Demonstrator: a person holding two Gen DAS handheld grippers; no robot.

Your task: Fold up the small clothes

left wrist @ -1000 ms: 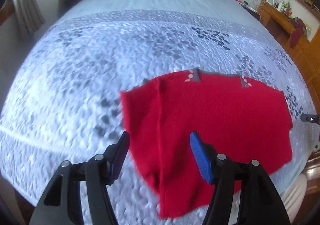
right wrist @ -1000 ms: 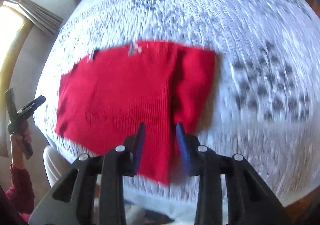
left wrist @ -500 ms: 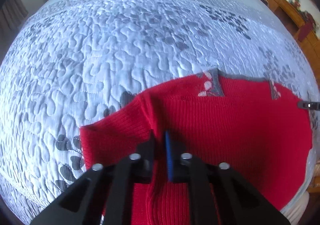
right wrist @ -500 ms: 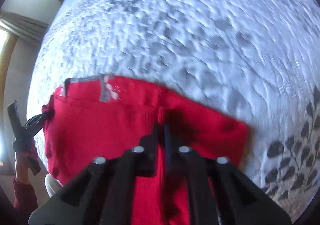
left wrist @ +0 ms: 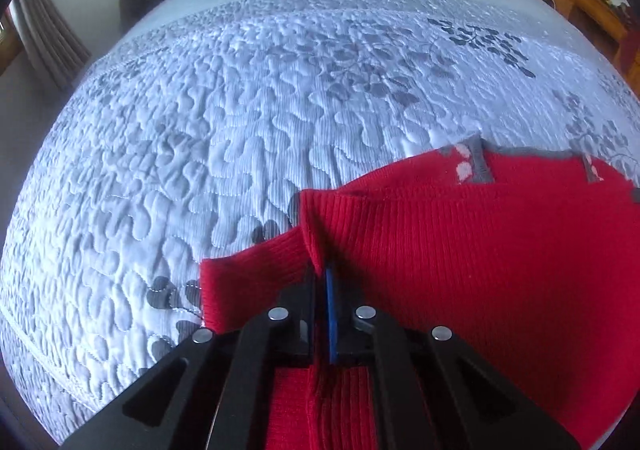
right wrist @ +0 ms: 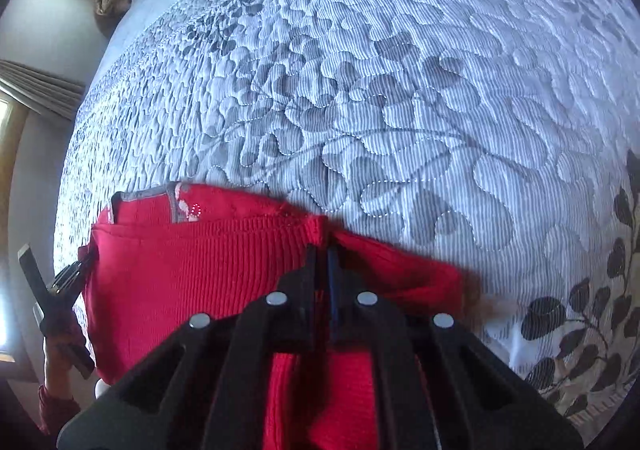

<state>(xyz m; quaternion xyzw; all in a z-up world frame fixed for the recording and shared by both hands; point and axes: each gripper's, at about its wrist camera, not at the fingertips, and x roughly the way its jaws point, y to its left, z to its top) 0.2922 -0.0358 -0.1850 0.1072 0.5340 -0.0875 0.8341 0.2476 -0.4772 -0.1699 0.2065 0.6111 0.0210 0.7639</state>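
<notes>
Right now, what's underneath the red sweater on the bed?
Around the red sweater only the quilted grey-and-white bedspread shows, so it lies on that. Each claw, left and right, pinches a raised fold; anything beneath the knit is covered.

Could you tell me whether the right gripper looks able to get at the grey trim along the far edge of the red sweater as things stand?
Probably not yet: the right gripper is shut on a fold of the red sweater, so it must release first. Otherwise nothing lies between it and the grey trim.
</notes>
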